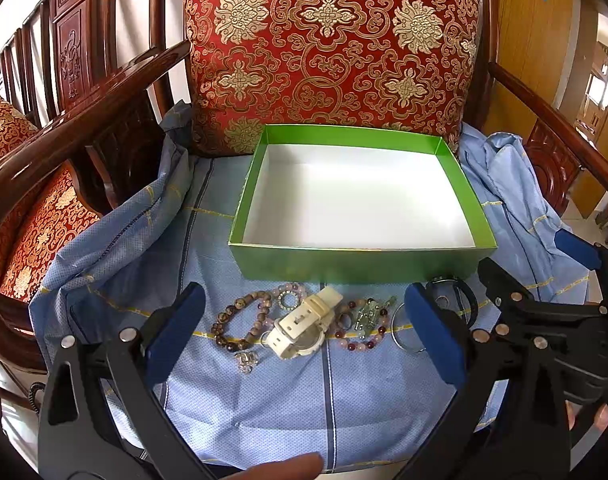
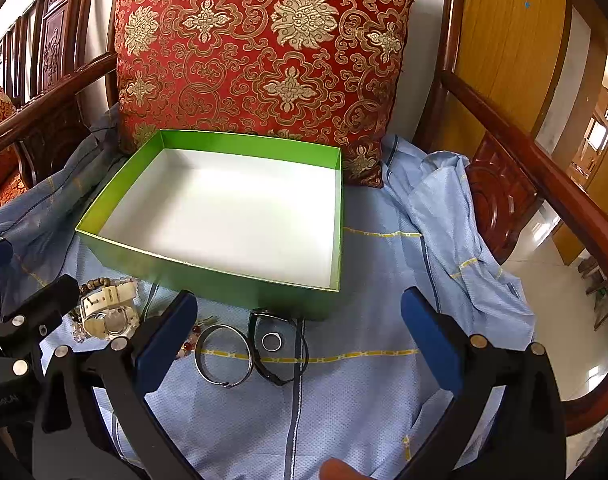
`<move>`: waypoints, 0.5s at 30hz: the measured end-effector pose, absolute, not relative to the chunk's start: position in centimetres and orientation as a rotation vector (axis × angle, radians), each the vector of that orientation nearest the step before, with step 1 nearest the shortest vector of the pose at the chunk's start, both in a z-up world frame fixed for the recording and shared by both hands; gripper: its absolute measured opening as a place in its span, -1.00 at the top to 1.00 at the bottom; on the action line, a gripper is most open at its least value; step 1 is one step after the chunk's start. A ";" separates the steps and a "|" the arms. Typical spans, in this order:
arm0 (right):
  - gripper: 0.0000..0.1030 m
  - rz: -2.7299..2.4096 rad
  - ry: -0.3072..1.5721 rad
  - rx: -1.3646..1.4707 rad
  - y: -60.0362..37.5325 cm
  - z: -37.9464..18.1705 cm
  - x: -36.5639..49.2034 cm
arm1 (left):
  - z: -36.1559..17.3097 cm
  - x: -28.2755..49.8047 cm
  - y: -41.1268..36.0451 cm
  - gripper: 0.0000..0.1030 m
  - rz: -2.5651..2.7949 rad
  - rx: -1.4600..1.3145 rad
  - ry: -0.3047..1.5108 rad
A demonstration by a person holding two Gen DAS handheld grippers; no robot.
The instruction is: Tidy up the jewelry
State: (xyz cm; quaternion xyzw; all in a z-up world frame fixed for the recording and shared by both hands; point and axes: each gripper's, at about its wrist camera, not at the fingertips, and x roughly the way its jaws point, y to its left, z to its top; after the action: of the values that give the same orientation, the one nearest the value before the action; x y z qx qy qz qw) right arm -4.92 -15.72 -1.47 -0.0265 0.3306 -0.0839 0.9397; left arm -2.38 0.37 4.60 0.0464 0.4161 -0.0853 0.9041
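An open green box (image 1: 356, 265) with a white, empty inside stands on a blue cloth; it also shows in the right wrist view (image 2: 207, 276). In front of it lies jewelry: a brown bead bracelet (image 1: 239, 326), a white watch (image 1: 301, 330), a pink and red bead bracelet (image 1: 364, 330), a small crystal piece (image 1: 245, 360). Further right lie a silver bangle (image 2: 223, 356), a black bracelet (image 2: 281, 344) and a silver ring (image 2: 271, 341) inside it. My left gripper (image 1: 304, 334) is open above the watch. My right gripper (image 2: 299, 334) is open above the black bracelet. Both are empty.
The blue cloth (image 1: 263, 408) covers the seat of a wooden armchair. A red and gold cushion (image 1: 328, 52) leans against the chair back behind the box. Wooden armrests (image 2: 544, 168) rise on both sides. The cloth bunches up at the right (image 2: 456, 216).
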 end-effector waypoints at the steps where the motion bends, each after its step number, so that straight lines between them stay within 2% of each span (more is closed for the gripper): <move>1: -0.94 -0.172 0.675 -0.054 -15.7 -1.5 -4.9 | 4.6 -2.4 0.4 -0.92 -0.176 0.097 0.859; 15: -0.94 -0.179 0.667 -0.065 -15.8 -1.4 -5.0 | 4.7 -2.4 0.3 -0.92 -0.179 0.099 0.855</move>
State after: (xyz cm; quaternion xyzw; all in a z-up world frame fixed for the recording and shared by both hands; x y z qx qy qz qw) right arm -5.05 -15.76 -1.43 -0.0318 0.3269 -0.0879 0.9404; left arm -2.42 0.34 4.70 0.0480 0.4139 -0.0865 0.9049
